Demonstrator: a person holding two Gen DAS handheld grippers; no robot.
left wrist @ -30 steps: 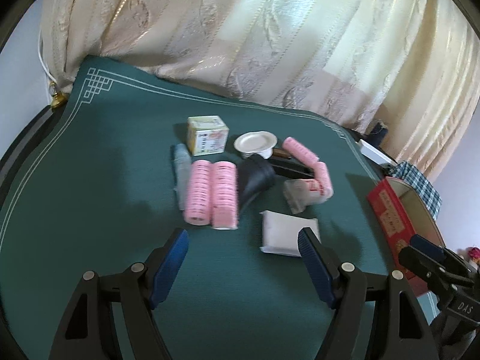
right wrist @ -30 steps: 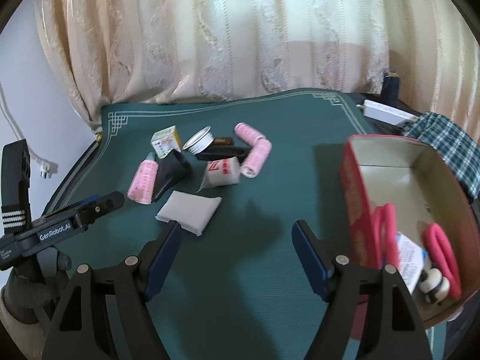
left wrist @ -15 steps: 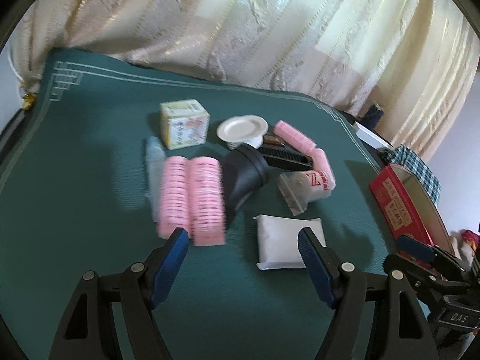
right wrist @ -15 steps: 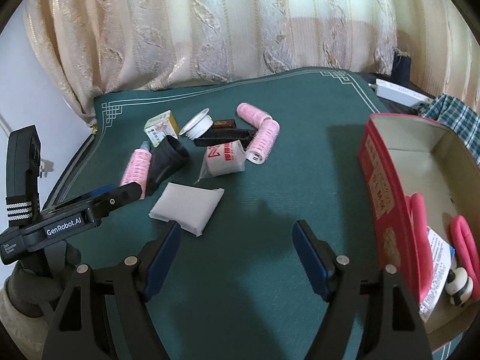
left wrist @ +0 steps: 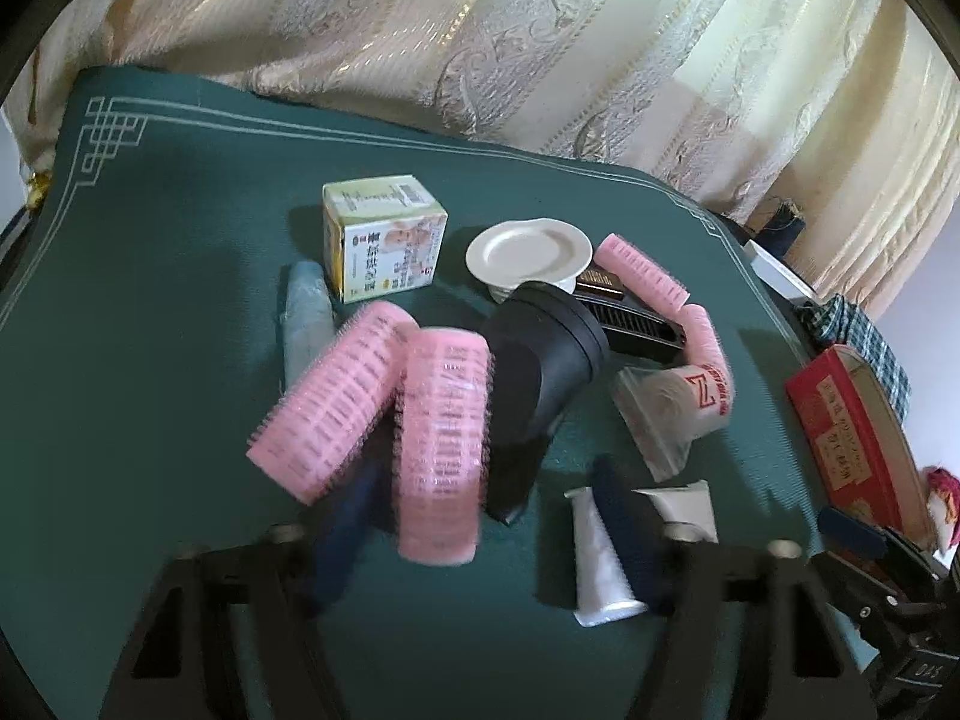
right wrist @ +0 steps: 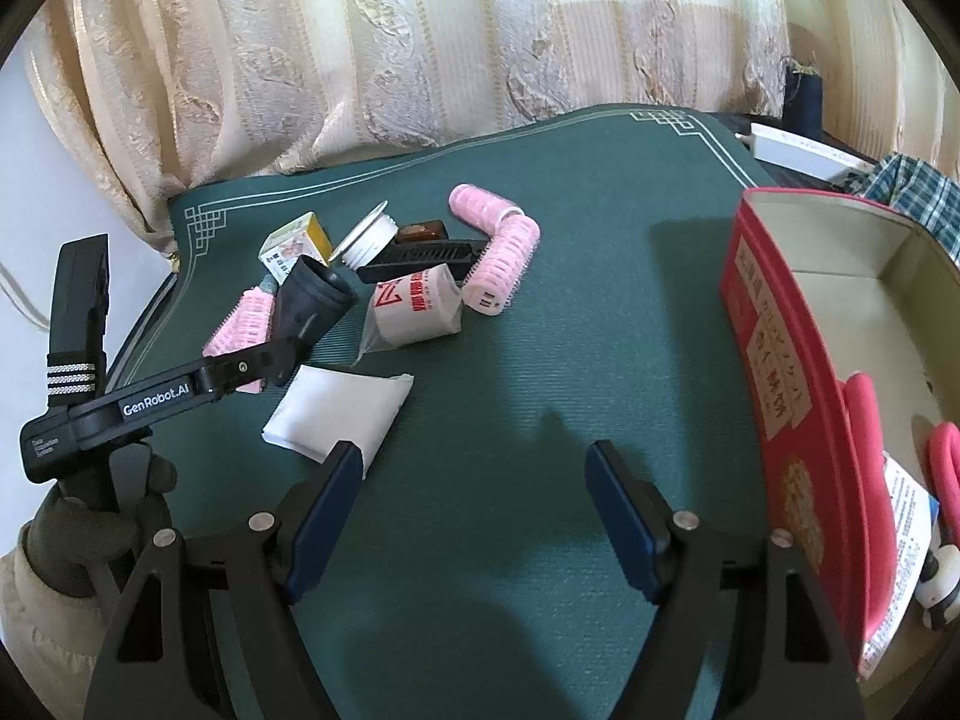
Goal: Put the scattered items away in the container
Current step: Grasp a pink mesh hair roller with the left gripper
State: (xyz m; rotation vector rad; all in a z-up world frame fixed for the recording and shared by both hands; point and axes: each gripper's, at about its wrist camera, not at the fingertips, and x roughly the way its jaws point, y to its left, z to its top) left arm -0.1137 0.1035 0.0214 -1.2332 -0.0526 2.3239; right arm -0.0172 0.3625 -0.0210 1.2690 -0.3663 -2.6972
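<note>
Two claws appear at the near edge of the green table (right wrist: 540,312). Left claw (left wrist: 480,534): jaws closing, blue pads blurred, with a pink hair roller (left wrist: 441,450) and the end of a black cone-shaped piece (left wrist: 540,372) between them; whether the pads yet press the roller cannot be told. A second pink roller (left wrist: 336,402) leans against the first on its left, and a white packet (left wrist: 600,564) lies at the right pad. Right claw (right wrist: 474,516): jaws wide apart over bare cloth, holding nothing. Right of it stands the red container (right wrist: 774,372), holding pink items and a printed leaflet. Farther off lie a white printed pouch (right wrist: 420,306), a black comb (right wrist: 426,255), two more pink rollers (right wrist: 501,258), a white lid (right wrist: 369,234) and a small yellow box (left wrist: 384,237). Striped curtains (right wrist: 420,48) close the far side.
</note>
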